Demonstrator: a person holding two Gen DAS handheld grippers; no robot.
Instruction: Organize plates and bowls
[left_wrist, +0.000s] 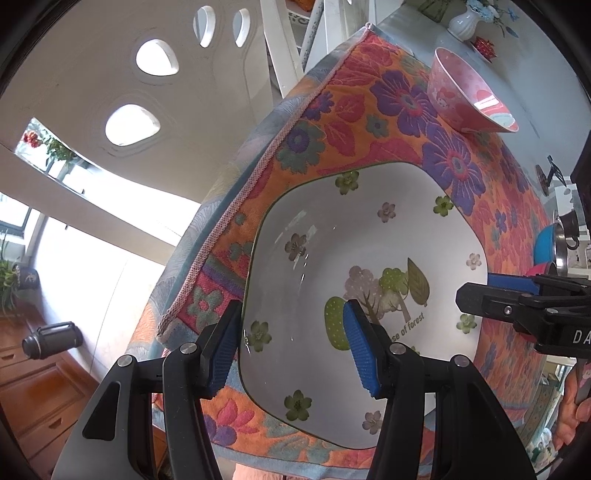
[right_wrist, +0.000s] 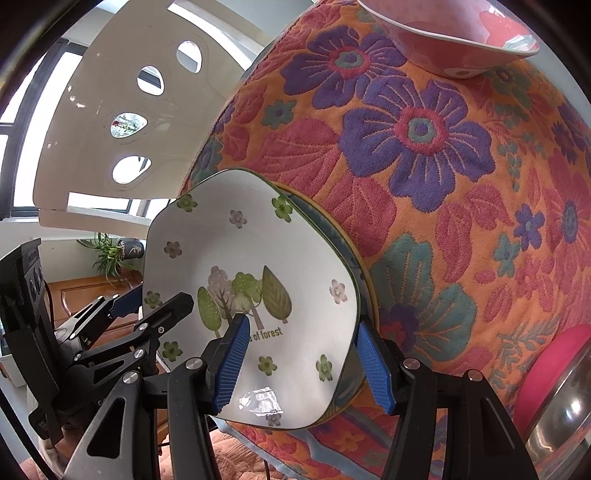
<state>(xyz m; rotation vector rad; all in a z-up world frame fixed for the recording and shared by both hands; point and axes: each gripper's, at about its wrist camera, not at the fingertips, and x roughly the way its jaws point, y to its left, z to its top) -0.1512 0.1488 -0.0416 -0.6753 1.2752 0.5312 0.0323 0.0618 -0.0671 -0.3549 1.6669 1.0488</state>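
Observation:
A white, rounded-square deep plate (left_wrist: 332, 240) (right_wrist: 240, 240) printed with trees and small flowers rests over the flowered cloth (left_wrist: 369, 110) near the table's front corner. My left gripper (left_wrist: 291, 317) (right_wrist: 147, 302) straddles its left rim, one pad outside and one inside, shut across the sloping wall. My right gripper (right_wrist: 301, 323) (left_wrist: 476, 288) holds the opposite rim the same way. A dark band with a yellow edge shows under the plate's right side; I cannot tell what it is. A pink bowl (left_wrist: 465, 92) (right_wrist: 454, 33) stands upright farther back on the cloth.
A steel bowl (right_wrist: 554, 406) and a pink dish (right_wrist: 554, 354) sit at the right, close to my right gripper. A white vase (left_wrist: 463, 22) stands at the table's far end. A white chair back (left_wrist: 110, 92) with oval holes is beyond the cloth's left edge.

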